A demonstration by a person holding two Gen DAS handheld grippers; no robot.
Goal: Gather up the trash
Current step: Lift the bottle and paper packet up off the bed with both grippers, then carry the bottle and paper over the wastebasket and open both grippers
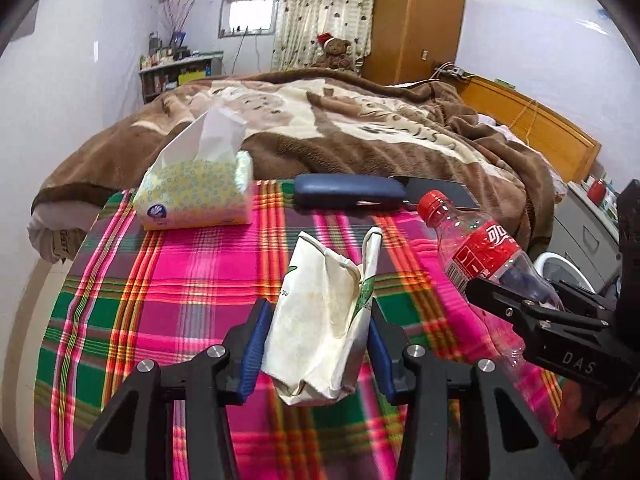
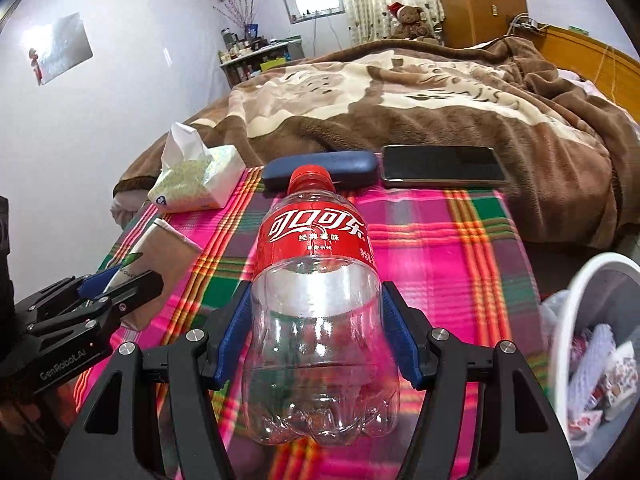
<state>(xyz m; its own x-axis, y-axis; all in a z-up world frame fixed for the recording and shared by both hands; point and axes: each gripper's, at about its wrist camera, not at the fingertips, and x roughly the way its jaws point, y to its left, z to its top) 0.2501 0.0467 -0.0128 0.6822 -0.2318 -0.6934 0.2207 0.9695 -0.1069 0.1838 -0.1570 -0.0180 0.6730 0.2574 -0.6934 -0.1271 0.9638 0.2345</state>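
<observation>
- Crumpled carton (image 1: pixel 324 320) sits pinched in the left gripper (image 1: pixel 318 344), above the plaid bench (image 1: pixel 160 280), near the tissue pack (image 1: pixel 196 192).
- Empty cola bottle (image 2: pixel 316 300) is clamped by the right gripper (image 2: pixel 318 332); white bin (image 2: pixel 568 320) at right.

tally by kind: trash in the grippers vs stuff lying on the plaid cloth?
Trash held in a gripper: 2 (crumpled paper bag in the left gripper, empty plastic bottle in the right gripper)
Lying on the cloth: 3 (tissue pack, blue case, phone)
Total: 5
</observation>
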